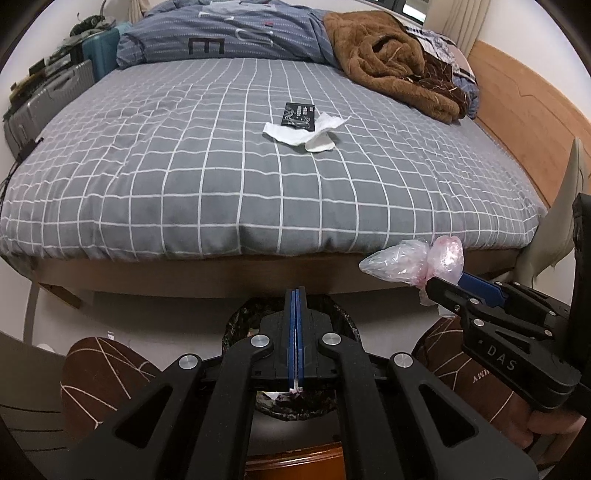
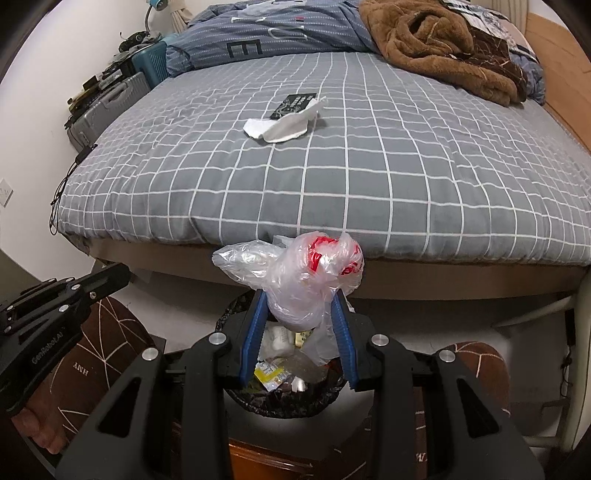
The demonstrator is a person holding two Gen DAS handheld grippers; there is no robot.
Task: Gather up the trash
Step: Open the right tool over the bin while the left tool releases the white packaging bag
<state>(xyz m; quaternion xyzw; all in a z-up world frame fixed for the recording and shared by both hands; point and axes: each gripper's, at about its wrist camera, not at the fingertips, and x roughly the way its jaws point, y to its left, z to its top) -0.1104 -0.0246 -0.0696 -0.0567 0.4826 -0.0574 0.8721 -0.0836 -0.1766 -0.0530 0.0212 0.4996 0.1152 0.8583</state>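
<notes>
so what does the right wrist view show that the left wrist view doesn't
Only the right wrist view: inside the bin, yellow wrappers and other trash, and the right gripper's jaws clamped on the plastic bag, red print showing.
Only the left wrist view: the left gripper with jaws shut and empty, hiding most of the bin.
Both: the bed, the tissue on a black packet, the brown blanket.

You've got the bed (image 1: pixel 207 177) ahead in its grey checked sheet: a white tissue (image 1: pixel 306 131) overlapping a black packet (image 1: pixel 298 115) mid-mattress, brown blanket (image 1: pixel 391 59) and blue duvet (image 1: pixel 221 33) heaped behind.
</notes>
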